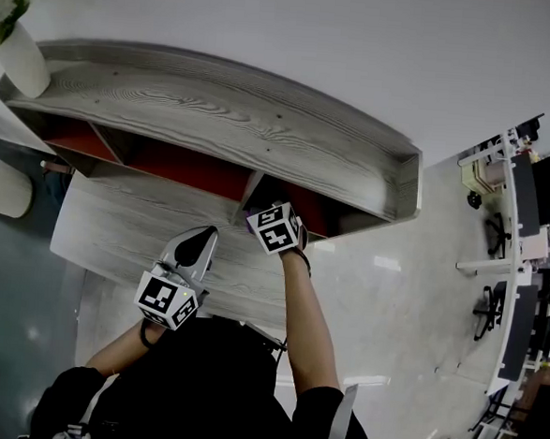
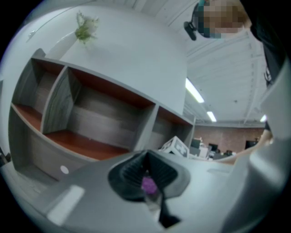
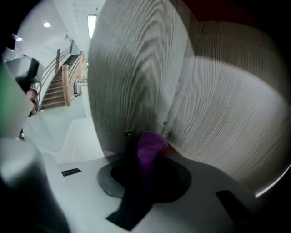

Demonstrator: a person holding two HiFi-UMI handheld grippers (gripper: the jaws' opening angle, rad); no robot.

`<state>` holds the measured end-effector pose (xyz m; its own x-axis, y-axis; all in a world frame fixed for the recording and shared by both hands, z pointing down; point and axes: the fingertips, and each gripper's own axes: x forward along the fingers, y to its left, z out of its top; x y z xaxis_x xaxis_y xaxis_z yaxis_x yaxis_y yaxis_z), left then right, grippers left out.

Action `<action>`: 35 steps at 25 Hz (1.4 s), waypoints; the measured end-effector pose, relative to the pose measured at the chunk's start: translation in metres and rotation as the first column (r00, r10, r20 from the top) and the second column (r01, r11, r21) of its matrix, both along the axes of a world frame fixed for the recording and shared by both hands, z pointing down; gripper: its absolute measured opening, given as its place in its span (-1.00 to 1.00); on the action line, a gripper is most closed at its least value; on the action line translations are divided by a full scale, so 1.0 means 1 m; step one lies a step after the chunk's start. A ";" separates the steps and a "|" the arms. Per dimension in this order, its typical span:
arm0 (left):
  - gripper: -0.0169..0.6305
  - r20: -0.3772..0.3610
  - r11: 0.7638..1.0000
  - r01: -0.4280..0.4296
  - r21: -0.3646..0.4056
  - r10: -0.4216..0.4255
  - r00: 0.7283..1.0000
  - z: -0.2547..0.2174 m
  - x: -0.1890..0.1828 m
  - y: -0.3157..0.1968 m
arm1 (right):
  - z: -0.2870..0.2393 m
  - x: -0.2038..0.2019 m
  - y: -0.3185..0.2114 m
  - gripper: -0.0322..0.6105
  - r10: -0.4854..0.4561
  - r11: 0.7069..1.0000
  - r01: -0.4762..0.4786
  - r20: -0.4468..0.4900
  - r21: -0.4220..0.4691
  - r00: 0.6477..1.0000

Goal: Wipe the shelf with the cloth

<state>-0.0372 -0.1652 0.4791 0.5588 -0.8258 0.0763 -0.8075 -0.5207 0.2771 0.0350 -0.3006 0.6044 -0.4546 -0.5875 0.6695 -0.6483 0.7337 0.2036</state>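
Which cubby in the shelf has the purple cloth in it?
The right-end cubby of the shelf: the right gripper holds the cloth there. No gripper reaches into the middle cubby or the left cubby.

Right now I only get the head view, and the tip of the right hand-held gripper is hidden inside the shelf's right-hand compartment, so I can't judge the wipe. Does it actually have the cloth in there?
Observer: Yes. In the right gripper view, the right hand-held gripper is shut on a purple cloth.
Operator: Is the cloth on wood?
Observer: It looks pressed into the seam where two grey wood panels meet, between two small screws.
Operator: And the other one?
Observer: The left hand-held gripper has its jaws together. It faces the shelf from outside and is apart from it.
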 end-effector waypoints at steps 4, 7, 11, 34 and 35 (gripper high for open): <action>-0.93 -0.004 1.000 -0.007 0.002 0.007 1.000 -0.001 0.001 -0.003 | 0.001 -0.002 0.009 -0.67 -0.010 1.000 0.010 0.000 -0.011 1.000; -0.93 -0.008 1.000 -0.017 0.005 0.017 1.000 -0.002 0.004 -0.004 | 0.001 -0.002 0.015 -0.68 -0.017 1.000 0.017 -0.002 -0.019 1.000; -0.93 -0.012 1.000 -0.029 0.011 0.029 1.000 -0.003 0.008 -0.006 | 0.002 -0.005 0.027 -0.68 -0.031 0.999 0.030 -0.007 -0.029 1.000; -0.93 -0.001 1.000 0.006 -0.001 -0.006 1.000 -0.004 -0.022 -0.006 | -0.056 0.010 0.148 -0.67 0.253 0.959 -0.283 0.395 0.018 0.883; -0.93 -0.004 1.000 0.007 0.004 -0.007 1.000 -0.007 -0.022 -0.005 | -0.065 0.014 0.147 -0.67 0.267 0.950 -0.310 0.413 0.039 0.870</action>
